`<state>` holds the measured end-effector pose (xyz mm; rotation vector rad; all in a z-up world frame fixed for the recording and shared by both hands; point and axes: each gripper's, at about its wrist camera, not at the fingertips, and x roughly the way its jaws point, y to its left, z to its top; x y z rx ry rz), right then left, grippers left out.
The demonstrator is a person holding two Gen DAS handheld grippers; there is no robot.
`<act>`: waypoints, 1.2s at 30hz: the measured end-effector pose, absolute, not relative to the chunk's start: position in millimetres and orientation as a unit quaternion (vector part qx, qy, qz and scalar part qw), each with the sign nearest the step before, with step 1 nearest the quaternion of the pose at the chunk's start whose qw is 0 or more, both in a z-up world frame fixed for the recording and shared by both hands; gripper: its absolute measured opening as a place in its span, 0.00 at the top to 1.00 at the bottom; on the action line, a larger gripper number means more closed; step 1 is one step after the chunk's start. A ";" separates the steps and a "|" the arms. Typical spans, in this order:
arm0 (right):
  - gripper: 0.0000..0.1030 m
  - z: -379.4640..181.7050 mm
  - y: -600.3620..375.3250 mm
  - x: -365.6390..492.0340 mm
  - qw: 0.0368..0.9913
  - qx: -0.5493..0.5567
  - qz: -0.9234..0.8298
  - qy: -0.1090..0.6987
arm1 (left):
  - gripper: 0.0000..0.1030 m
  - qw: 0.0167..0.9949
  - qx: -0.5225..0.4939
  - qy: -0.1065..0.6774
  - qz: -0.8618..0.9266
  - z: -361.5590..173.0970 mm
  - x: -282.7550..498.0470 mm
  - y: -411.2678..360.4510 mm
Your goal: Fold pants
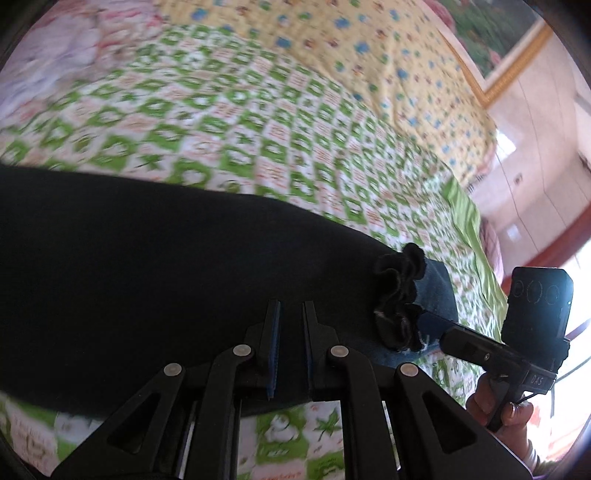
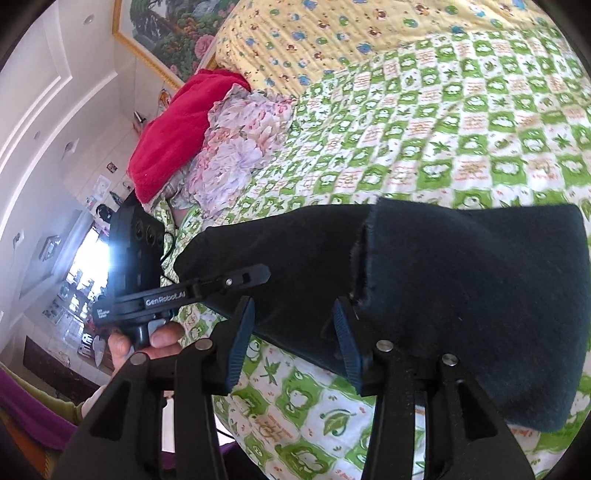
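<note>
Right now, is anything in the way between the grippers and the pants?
No, nothing visible is. The dark pants lie on the green quilt, right at the left gripper. The right gripper is open at the pants' near edge.

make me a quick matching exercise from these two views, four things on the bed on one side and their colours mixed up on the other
Things:
1. pants
2. checked bedsheet
3. cloth by the floral pillow
4. quilt with small cartoon prints

Colours:
A. yellow
B. red
C. black
D. green and white

Pairs: 1-C, 2-D, 3-B, 4-A
</note>
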<state>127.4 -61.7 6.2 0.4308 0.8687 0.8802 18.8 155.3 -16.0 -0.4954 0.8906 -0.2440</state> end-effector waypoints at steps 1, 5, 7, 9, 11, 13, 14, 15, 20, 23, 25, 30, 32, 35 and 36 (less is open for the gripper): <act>0.55 6.9 -59.2 128.0 0.793 0.199 0.411 0.404 | 0.90 0.866 -0.242 0.424 -0.107 -16.6 14.4 159.7; 0.55 9.4 -48.9 129.9 0.791 0.191 0.417 0.405 | 0.89 0.873 -0.247 0.419 -0.042 -17.0 -5.7 176.1; 0.55 11.4 -41.7 131.4 0.791 0.187 0.420 0.403 | 0.89 0.874 -0.254 0.413 -0.017 -16.5 -16.5 184.5; 0.55 13.0 -35.8 132.6 0.791 0.185 0.424 0.401 | 0.88 0.876 -0.258 0.408 0.001 -15.8 -26.0 190.9; 0.55 14.5 -28.0 134.3 0.788 0.184 0.429 0.400 | 0.87 0.876 -0.258 0.406 0.027 -14.8 -38.3 196.6; 0.55 16.7 -18.0 136.7 0.786 0.178 0.436 0.400 | 0.87 0.877 -0.257 0.405 0.038 -14.2 -48.1 201.5; 0.55 17.9 -14.3 137.5 0.785 0.176 0.440 0.400 | 0.86 0.876 -0.258 0.404 0.044 -13.5 -51.8 204.2; 0.55 19.7 -7.0 139.0 0.783 0.169 0.445 0.399 | 0.86 0.876 -0.261 0.403 0.052 -13.1 -57.4 207.9; 0.55 23.6 23.4 146.6 0.771 0.146 0.468 0.405 | 0.68 0.876 -0.275 0.387 0.082 -6.9 -80.5 227.2; 0.55 27.5 45.5 151.6 0.764 0.124 0.485 0.408 | 0.68 0.876 -0.279 0.379 0.105 -4.6 -90.6 239.7; 0.55 31.8 63.7 156.6 0.757 0.105 0.498 0.410 | 0.68 0.873 -0.291 0.374 0.116 -4.9 -96.6 248.7; 0.55 43.2 100.1 168.7 0.748 0.062 0.521 0.406 | 0.64 0.855 -0.337 0.372 0.132 -12.0 -106.8 274.6; 0.55 48.6 116.0 173.6 0.747 0.039 0.530 0.400 | 0.64 0.850 -0.348 0.368 0.144 -14.3 -109.5 284.7; 0.55 52.1 135.6 183.2 0.741 0.025 0.537 0.402 | 0.63 0.845 -0.361 0.364 0.152 -17.8 -111.8 297.9; 0.55 52.3 139.0 185.2 0.740 0.023 0.539 0.402 | 0.60 0.843 -0.368 0.362 0.152 -19.3 -112.4 302.2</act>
